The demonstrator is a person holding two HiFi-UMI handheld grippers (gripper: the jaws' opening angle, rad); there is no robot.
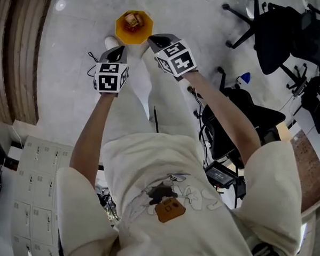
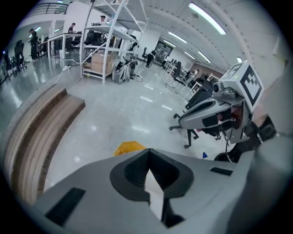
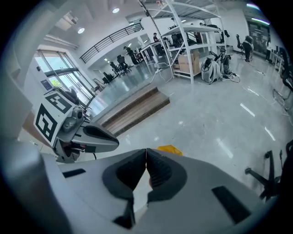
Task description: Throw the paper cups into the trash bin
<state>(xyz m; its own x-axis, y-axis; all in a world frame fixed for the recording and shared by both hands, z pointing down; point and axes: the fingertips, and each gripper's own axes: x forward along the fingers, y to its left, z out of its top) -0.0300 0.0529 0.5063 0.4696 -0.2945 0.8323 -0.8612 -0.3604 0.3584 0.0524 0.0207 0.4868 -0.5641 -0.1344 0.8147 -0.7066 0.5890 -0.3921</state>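
A trash bin with a yellow liner (image 1: 134, 26) stands on the pale floor just ahead of the person's feet. Some brownish things (image 1: 132, 21) lie inside it; I cannot make out what they are. My left gripper (image 1: 120, 48) hovers at the bin's near left rim, and my right gripper (image 1: 151, 40) at its near right rim. Both have their jaws shut with nothing between them. In the left gripper view the shut jaws (image 2: 148, 151) point over the bin (image 2: 129, 147). The right gripper view shows the same, jaws (image 3: 146, 150) over the bin (image 3: 170, 149). No paper cup shows outside the bin.
Black office chairs (image 1: 275, 36) and cables stand to the right, one chair (image 1: 240, 123) close by the person's right arm. A wooden step (image 1: 17, 57) runs along the left, and grey lockers (image 1: 36, 211) are at lower left. Shelving racks (image 2: 107, 50) stand far off.
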